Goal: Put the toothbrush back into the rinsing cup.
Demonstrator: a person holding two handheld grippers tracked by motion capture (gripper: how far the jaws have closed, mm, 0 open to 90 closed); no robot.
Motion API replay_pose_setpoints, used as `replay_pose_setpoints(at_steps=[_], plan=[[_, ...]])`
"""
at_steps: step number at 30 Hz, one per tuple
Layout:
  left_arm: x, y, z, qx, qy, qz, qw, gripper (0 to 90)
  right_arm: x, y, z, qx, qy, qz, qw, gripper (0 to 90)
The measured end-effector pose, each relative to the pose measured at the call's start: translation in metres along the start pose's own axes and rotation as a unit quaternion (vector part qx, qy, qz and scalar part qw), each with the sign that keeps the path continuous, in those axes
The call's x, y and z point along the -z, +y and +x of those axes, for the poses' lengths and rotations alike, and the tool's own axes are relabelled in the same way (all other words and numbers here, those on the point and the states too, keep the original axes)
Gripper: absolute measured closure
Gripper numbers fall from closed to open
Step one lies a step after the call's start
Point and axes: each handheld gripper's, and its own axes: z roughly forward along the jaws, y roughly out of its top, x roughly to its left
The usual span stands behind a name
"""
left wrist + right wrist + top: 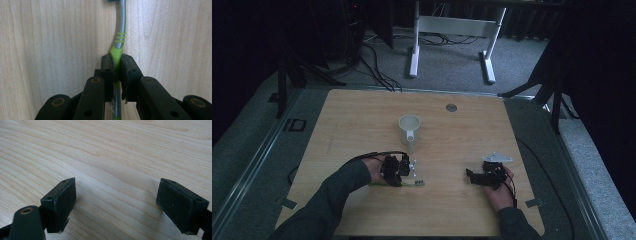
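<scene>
A toothbrush (410, 184) with a green and grey handle lies on the wooden table (357, 120), left of the middle near the front. My left gripper (398, 179) is shut on its green handle. In the left gripper view the grey neck of the toothbrush (120, 37) curves away from the closed left gripper (117, 62) over the wood. A white mug (409, 129) stands upright at the table's middle, a little beyond the left gripper. My right gripper (471, 176) rests low at the front right, open, with bare wood between its pads (62, 202).
A small round metal cap (451, 107) sits in the tabletop at the back. Beyond the table stands a white desk frame (452, 27) with cables on the grey floor. Dark stands flank both sides of the table.
</scene>
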Motion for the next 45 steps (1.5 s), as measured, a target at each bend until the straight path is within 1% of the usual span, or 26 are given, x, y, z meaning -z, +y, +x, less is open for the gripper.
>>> replay_pose_setpoints(at_steps=[2,3,7,10,15,16,19,22,23,26,28,36,37,40,41,45], plan=[[0.000,0.000,0.000,-0.001,-0.001,0.000,1.0000,81.8,0.000,0.000,0.000,0.000,0.000,0.000,1.0000,15.9],[0.000,0.000,-0.001,-0.001,-0.004,0.000,1.0000,81.8,0.000,0.000,0.000,0.000,0.000,0.000,1.0000,15.9],[0.000,0.000,-0.002,-0.004,-0.005,-0.001,1.0000,81.9,0.000,0.000,0.000,0.000,0.000,0.000,1.0000,15.9],[0.001,0.000,-0.002,-0.002,-0.006,-0.004,1.0000,81.9,0.000,0.000,0.000,0.000,0.000,0.000,1.0000,15.9],[0.008,-0.002,-0.002,0.006,-0.004,-0.020,0.9998,82.0,0.000,0.000,0.000,0.000,0.000,0.000,1.0000,15.9],[0.010,-0.003,-0.001,0.005,-0.003,-0.021,0.9998,82.0,0.000,0.000,0.000,0.000,0.000,0.000,1.0000,15.9],[0.013,-0.005,-0.001,0.012,0.000,-0.028,0.9995,82.0,0.000,0.000,0.000,0.000,0.000,0.000,1.0000,15.9],[0.015,-0.005,0.000,0.012,0.005,-0.033,0.9994,82.0,0.000,0.000,0.000,0.000,0.000,0.000,1.0000,15.9],[0.015,-0.005,-0.001,0.017,0.006,-0.037,0.9992,82.0,0.000,0.000,0.000,0.000,0.000,0.000,1.0000,15.9],[0.018,-0.004,0.000,0.017,0.007,-0.045,0.9988,82.0,0.000,0.000,0.000,0.000,0.000,0.000,1.0000,15.9],[0.019,-0.004,0.001,0.021,0.008,-0.053,0.9983,82.0,0.000,0.000,0.000,0.000,0.000,0.000,1.0000,15.9],[0.025,-0.005,0.003,0.034,0.017,-0.069,0.9969,82.0,0.000,0.000,0.000,0.000,0.000,0.000,1.0000,15.9],[0.026,-0.006,0.004,0.035,0.019,-0.073,0.9965,82.0,0.000,0.000,0.000,0.000,0.000,0.000,1.0000,15.9],[0.028,-0.006,0.005,0.039,0.024,-0.076,0.9961,81.9,0.000,0.000,0.000,0.000,0.000,0.000,1.0000,15.9],[0.029,-0.007,0.006,0.043,0.029,-0.080,0.9955,81.9,0.000,0.000,0.000,0.000,0.000,0.000,1.0000,15.9],[0.031,-0.007,0.007,0.051,0.037,-0.087,0.9942,81.9,0.000,0.000,0.000,0.000,0.000,0.000,1.0000,15.9]])
